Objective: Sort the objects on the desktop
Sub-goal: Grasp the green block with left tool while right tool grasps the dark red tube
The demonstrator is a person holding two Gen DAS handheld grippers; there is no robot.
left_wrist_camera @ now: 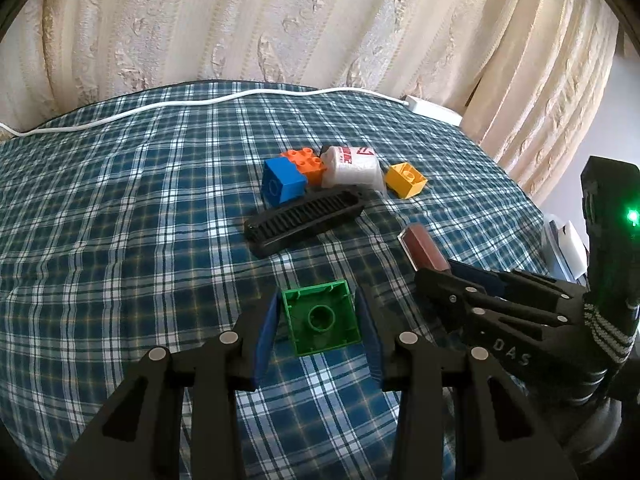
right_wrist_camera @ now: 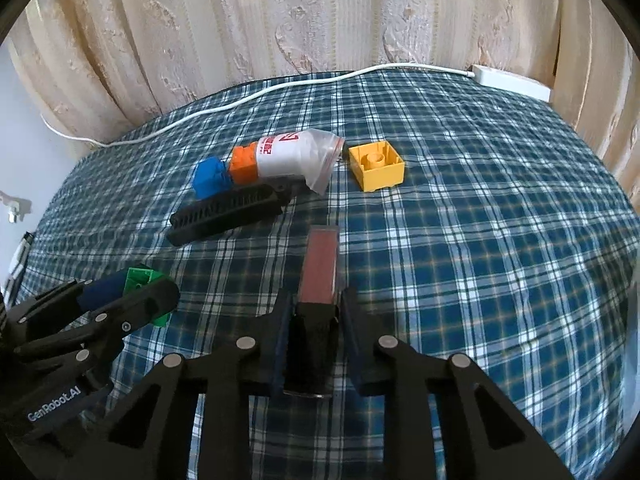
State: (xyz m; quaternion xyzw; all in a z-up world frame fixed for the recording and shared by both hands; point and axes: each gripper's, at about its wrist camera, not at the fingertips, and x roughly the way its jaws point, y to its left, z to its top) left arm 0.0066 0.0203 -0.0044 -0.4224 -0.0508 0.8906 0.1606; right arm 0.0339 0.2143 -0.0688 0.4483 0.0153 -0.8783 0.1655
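Your left gripper clamps the light, hard green brick by its side walls; right gripper pinches the slick lipstick, lower centre, at its black cap.

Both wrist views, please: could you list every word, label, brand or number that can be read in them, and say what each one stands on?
"GenRobot.AI": white lettering on the body of the left claw, seen in the right wrist view.
"DAS": raised letters on the body of the right claw, seen in the left wrist view.
Red print and a red logo on the white plastic bag: too blurred to read.
No other text is visible.
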